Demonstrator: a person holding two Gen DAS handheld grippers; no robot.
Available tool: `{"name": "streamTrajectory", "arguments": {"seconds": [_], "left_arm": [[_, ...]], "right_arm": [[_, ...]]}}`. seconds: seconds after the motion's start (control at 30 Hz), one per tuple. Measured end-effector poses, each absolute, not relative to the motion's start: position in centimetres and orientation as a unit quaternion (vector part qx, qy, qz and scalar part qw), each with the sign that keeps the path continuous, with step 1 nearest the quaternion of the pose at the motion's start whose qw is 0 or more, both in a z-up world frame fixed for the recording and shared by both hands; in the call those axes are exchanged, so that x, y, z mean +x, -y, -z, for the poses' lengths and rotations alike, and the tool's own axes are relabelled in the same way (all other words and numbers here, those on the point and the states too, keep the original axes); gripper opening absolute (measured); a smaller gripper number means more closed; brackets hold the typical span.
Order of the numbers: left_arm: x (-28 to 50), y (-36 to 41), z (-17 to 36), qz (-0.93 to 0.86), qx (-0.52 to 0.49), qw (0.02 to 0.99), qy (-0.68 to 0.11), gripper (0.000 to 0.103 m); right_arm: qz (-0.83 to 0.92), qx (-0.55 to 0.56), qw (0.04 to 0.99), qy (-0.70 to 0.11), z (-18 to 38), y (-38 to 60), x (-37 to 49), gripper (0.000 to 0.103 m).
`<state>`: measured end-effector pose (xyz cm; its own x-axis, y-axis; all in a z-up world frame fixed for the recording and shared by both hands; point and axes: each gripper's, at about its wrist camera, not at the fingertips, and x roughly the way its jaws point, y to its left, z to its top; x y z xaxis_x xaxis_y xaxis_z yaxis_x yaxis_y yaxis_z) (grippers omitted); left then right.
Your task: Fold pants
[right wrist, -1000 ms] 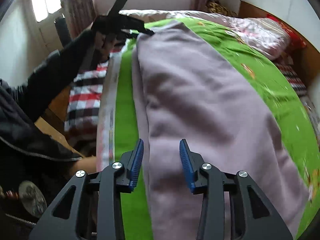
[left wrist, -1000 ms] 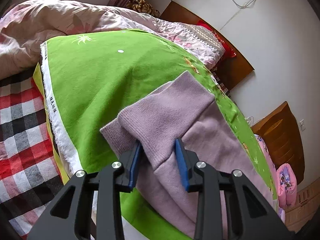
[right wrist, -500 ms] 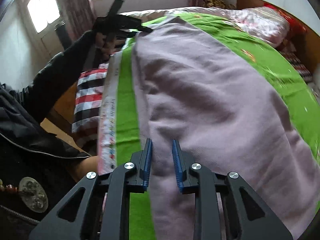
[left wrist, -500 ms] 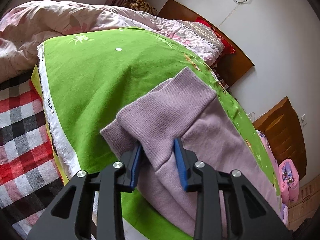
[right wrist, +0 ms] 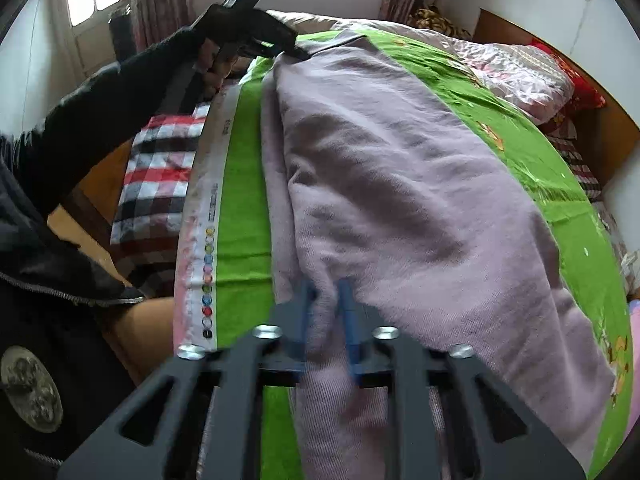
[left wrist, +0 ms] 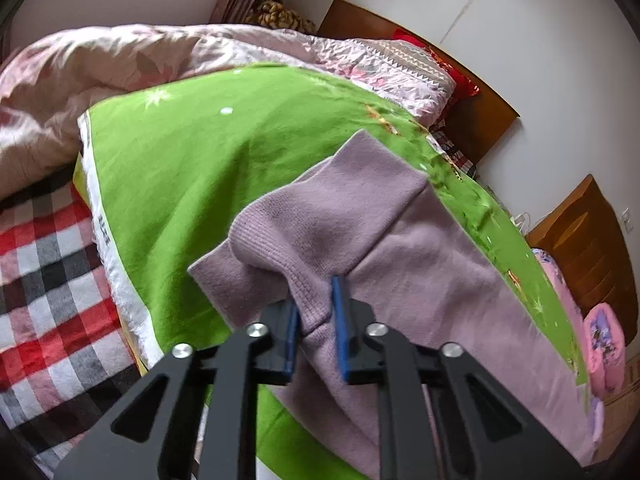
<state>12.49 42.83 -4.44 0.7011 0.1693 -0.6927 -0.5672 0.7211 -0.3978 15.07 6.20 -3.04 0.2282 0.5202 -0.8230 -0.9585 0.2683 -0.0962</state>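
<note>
Lilac pants [right wrist: 400, 184] between both fingers [left wrist: 342, 320]

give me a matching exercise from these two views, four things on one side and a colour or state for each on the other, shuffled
Things:
1. pants
2. sheet
3. blanket
4. left tool

Colours or states:
A. red, black and white check
B. shut on a ribbed cuff
C. bright green
D. pale lilac, lying lengthwise on the bed

Pairs: 1-D, 2-C, 3-A, 4-B
</note>
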Motion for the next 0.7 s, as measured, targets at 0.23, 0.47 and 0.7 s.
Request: {"name": "streamTrajectory", "arguments": {"seconds": [0.23, 0.47, 0.7], "left_arm": [[11.0, -42.5, 0.7, -0.221, -0.272, 0.890, -0.291, 0.011], [11.1, -44.4, 5.4, -0.219, -0.318, 0.864, -0.323, 0.013], [9.8, -44.0, 4.0, -0.305, -0.309, 0.840, -0.325, 0.074]], "right_arm": [[-0.552, -0.221, 0.730, -0.338, -1.6, -4.0, 16.1, 0.009], [-0.552, -0.248, 0.701, -0.377, 3.4, -5.4, 15.9, 0.009], [-0.551, -0.240, 0.697, -0.390, 3.3, -5.3, 16.2, 0.012]]}}
